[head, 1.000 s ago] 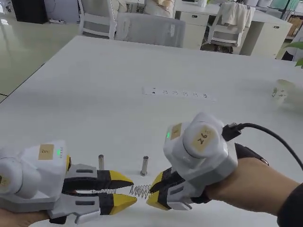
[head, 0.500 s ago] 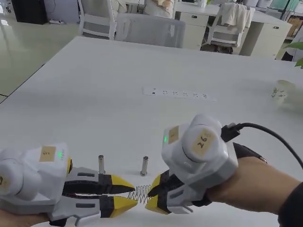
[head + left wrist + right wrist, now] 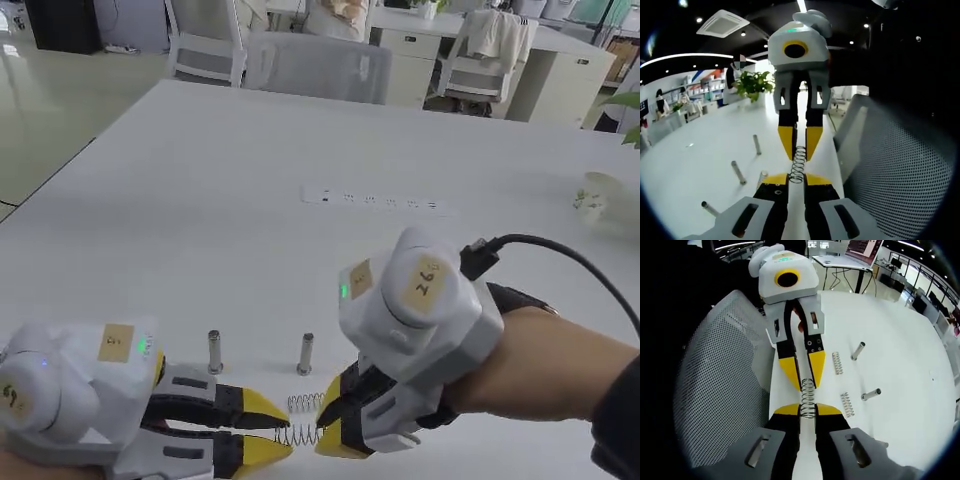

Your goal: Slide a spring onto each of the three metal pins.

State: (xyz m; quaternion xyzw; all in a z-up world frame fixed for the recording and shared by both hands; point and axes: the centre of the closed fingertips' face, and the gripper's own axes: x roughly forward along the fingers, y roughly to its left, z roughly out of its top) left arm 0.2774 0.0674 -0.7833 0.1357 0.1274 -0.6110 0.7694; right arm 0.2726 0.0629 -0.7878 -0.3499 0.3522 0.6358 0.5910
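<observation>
Right gripper: your claw clamps one end of the spring, near the pins.
Left gripper: clamps the other end.
Pins: three, all look bare, so nothing's done yet.
Loose springs: two lie beside the pins.

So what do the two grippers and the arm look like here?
Both the left gripper and right gripper have rounded white housings, black jaws with yellow tips, a green light and a tan handwritten sticker. A black cable leaves the right one; a dark sleeve shows on that arm.
</observation>
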